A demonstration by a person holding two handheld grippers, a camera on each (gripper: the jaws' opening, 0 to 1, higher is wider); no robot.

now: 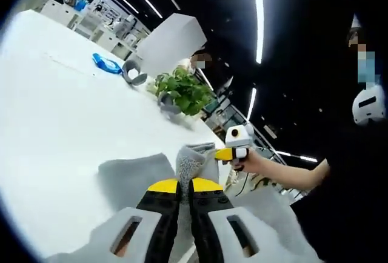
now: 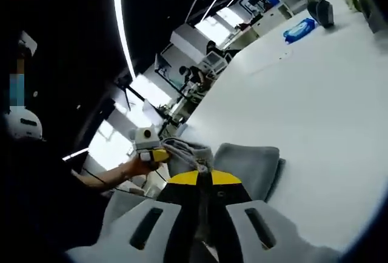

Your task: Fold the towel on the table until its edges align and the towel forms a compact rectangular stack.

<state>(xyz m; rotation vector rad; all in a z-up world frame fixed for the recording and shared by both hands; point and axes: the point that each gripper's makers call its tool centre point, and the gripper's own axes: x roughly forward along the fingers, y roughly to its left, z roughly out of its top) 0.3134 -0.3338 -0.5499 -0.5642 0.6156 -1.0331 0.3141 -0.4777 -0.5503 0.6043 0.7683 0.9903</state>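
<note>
Towel lies grey and soft-looking on the white surface, part of it flat, part bunched and lifted where both claws have hold of it. In the left gripper view, the left claw has its yellow-tipped jaws pressed together on a raised fold of the cloth, and beyond that fold the right claw comes in from the right, carried by a person's hand; its tips are buried in the cloth. In the right gripper view the right claw is likewise closed on an edge of the towel, with the left claw just beside the bunched part; the fabric between the jaws is hidden, so how many layers are pinched cannot be made out. The towel's near edge is cut off by the claw bodies in both views.

Beyond the towel on the surface, in the left gripper view, stand a leafy green plant, a grey roll-like object and a blue packet. Past the surface's far edge, the room is dark-ceilinged with long strip lights and blurred desks in the distance.
</note>
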